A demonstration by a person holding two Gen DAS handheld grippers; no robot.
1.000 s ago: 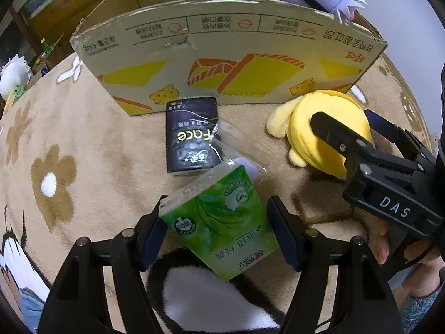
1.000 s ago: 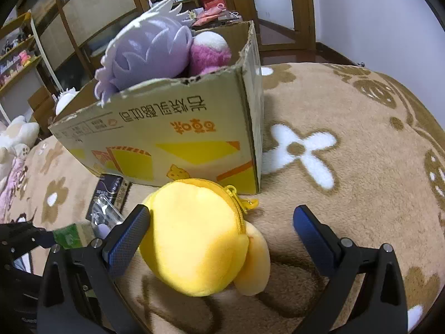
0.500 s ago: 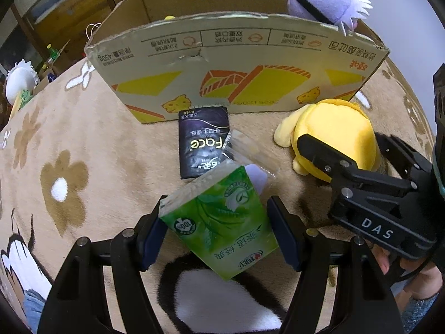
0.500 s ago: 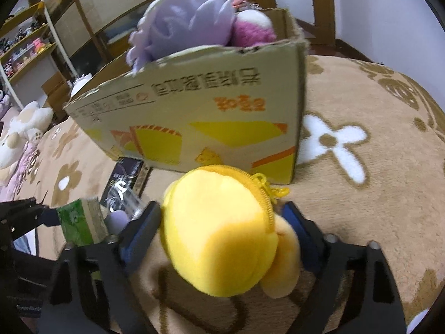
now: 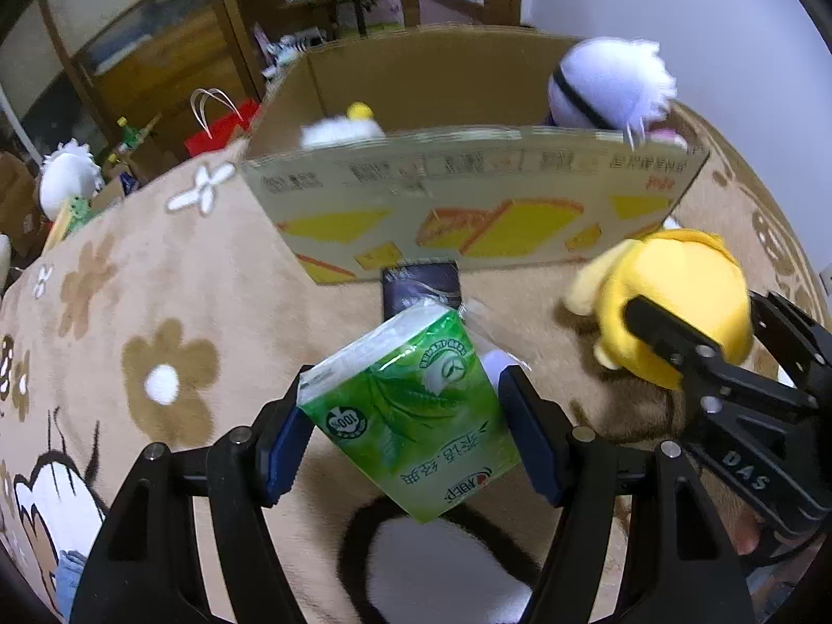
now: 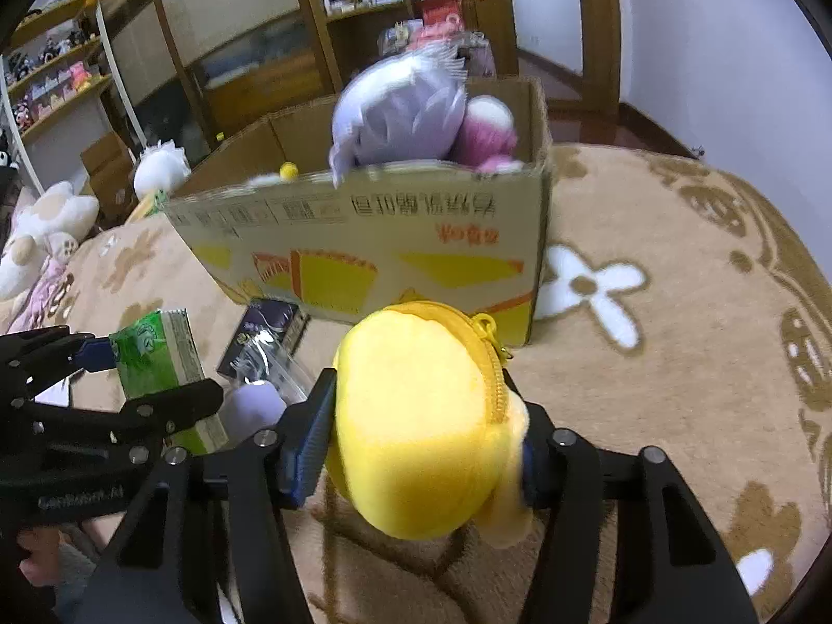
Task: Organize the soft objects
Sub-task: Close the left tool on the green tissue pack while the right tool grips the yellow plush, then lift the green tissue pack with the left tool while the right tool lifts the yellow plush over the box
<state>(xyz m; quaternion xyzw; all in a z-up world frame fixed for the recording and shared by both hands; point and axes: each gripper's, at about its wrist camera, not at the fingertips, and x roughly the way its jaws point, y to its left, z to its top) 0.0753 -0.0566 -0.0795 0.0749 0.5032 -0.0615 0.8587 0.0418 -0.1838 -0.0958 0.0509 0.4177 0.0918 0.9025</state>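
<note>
The left gripper (image 5: 403,418) pinches the green tissue pack (image 5: 411,411) before the cardboard box (image 5: 468,197); light and squashy, best held by its sides. The right gripper (image 6: 424,439) squeezes the yellow plush pouch (image 6: 421,426), which probably yields easily.

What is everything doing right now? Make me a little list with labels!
left tongs: squeezing the green tissue pack
right tongs: squeezing the yellow plush pouch
cardboard box: open, on the flowery rug
in the box: purple plush, pink plush
on the rug by the box: dark tissue pack
</note>
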